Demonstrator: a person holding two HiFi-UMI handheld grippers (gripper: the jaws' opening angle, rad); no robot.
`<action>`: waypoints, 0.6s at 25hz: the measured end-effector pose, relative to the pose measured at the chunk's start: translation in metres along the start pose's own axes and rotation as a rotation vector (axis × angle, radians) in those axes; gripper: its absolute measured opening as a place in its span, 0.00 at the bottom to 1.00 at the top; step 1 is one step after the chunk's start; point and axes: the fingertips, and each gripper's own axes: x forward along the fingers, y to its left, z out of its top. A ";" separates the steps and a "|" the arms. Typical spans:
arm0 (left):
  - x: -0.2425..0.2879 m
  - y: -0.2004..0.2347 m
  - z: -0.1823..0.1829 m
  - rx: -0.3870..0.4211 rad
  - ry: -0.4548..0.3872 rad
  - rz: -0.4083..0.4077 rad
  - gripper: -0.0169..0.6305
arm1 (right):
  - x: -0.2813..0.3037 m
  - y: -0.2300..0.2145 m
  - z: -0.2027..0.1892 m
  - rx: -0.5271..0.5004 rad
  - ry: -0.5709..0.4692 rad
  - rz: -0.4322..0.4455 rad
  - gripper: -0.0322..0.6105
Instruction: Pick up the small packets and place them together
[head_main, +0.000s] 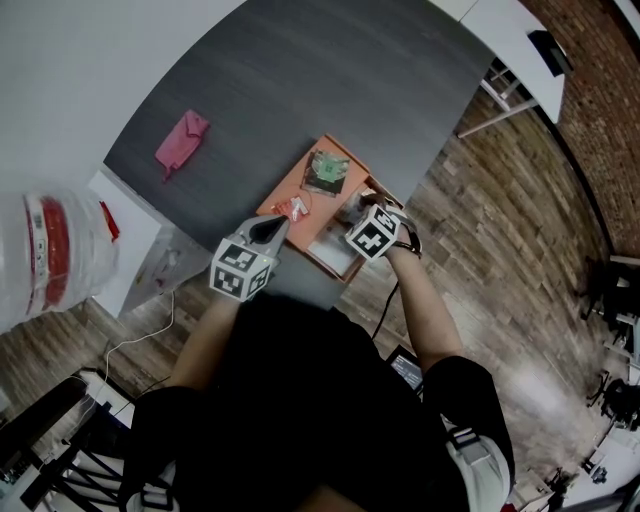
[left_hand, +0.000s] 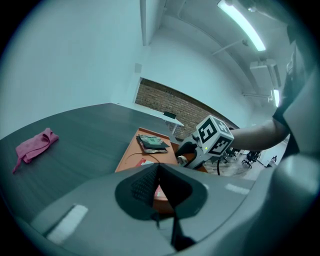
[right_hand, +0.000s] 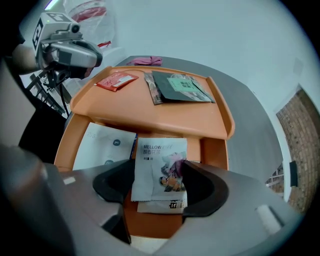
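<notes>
An orange two-level tray (head_main: 322, 228) stands at the near edge of the dark table. On its top level lie a red packet (head_main: 292, 208) (right_hand: 116, 80) and dark green packets (head_main: 327, 170) (right_hand: 180, 87). In the right gripper view a white "MELLOW" packet (right_hand: 160, 167) lies on the lower level over another packet, with a white packet (right_hand: 105, 147) to its left. My right gripper (right_hand: 160, 176) points steeply down and stands wide open astride the MELLOW packet. My left gripper (head_main: 272, 228) (left_hand: 159, 170) hovers just short of the red packet (left_hand: 145, 162), its jaws together and empty.
A pink cloth (head_main: 182, 140) (left_hand: 34, 145) lies on the table far left of the tray. A clear bag with red print (head_main: 50, 250) and a white cabinet (head_main: 135, 235) sit left of the table. Wooden floor and a white desk (head_main: 510, 40) lie to the right.
</notes>
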 end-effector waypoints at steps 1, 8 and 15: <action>0.000 0.000 0.000 0.000 0.000 0.000 0.03 | -0.002 0.000 0.002 0.000 -0.009 -0.002 0.52; 0.002 -0.001 0.001 0.000 0.002 0.001 0.03 | -0.018 0.005 0.010 -0.030 -0.052 -0.010 0.30; 0.001 -0.001 0.000 -0.002 0.004 0.000 0.03 | -0.017 -0.008 0.010 -0.028 -0.059 -0.058 0.37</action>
